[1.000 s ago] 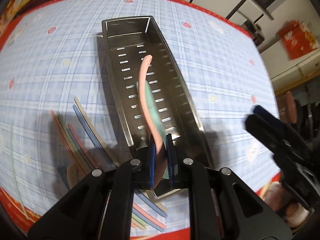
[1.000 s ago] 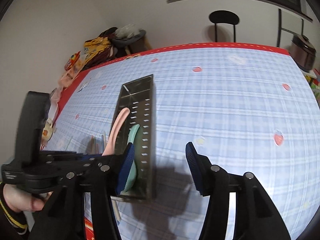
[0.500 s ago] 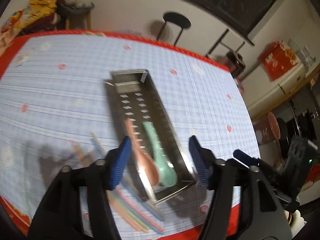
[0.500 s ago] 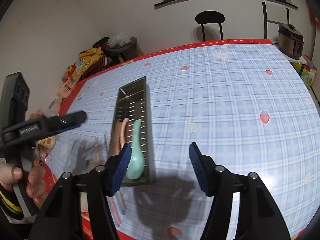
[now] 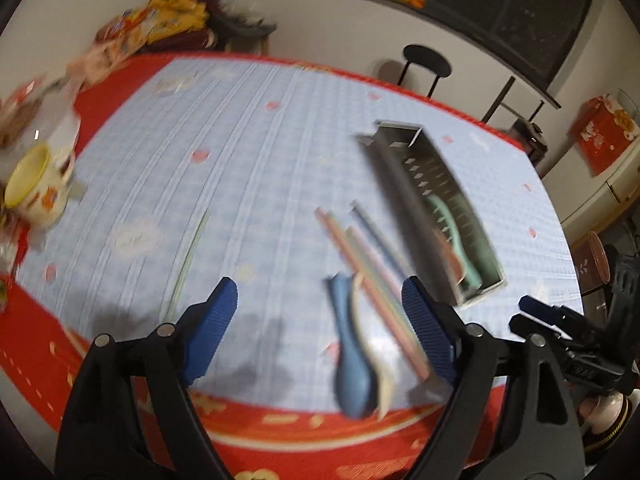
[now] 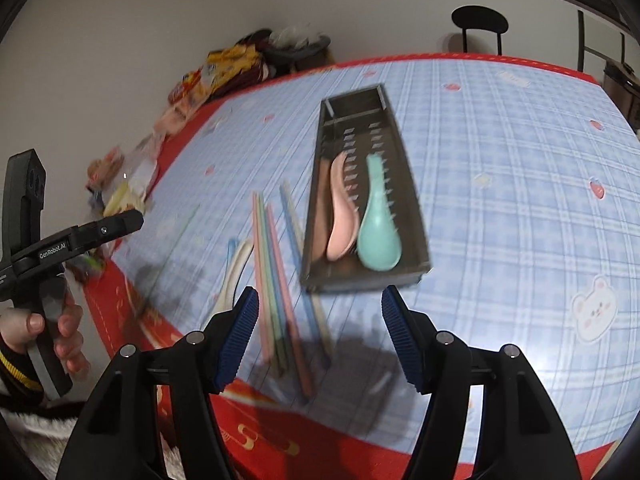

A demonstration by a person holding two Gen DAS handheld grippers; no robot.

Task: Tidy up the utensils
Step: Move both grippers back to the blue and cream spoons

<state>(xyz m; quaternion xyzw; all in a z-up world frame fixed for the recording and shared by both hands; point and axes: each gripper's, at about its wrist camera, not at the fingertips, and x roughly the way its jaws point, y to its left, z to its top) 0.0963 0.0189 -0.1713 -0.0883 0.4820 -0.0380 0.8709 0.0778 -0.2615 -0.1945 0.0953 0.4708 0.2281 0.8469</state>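
- We see the perforated metal tray [image 6: 362,208] lying lengthwise on the bench [image 6: 520,200], which wears a blue checked cloth with a red border.
- Inside the tray, at its near end, a pink spoon [image 6: 342,216] and a mint-green spoon [image 6: 378,236] lie side by side, bowls toward us, handles pointing away.
- Just beside the tray, on its left in the right wrist view, a bundle of coloured chopsticks [image 6: 276,280] lies on the cloth, roughly parallel to the tray's long wall.
- Left of the chopsticks, a blue spoon [image 5: 352,364] and a cream spoon [image 5: 380,372] lie pressed together near the bench's red front edge.
- One pale green stick [image 5: 188,256] lies alone, well apart from the bundle.
- Our left gripper [image 5: 320,332] hovers above the loose spoons; its fingers are opening wide and nothing is between them.
- Our right gripper [image 6: 316,336] hangs above the near ends of the chopsticks and the tray; its fingers stand apart and hold nothing.
- A yellow-rimmed mug [image 5: 34,188] stands at the bench's far left edge among blurred packets.
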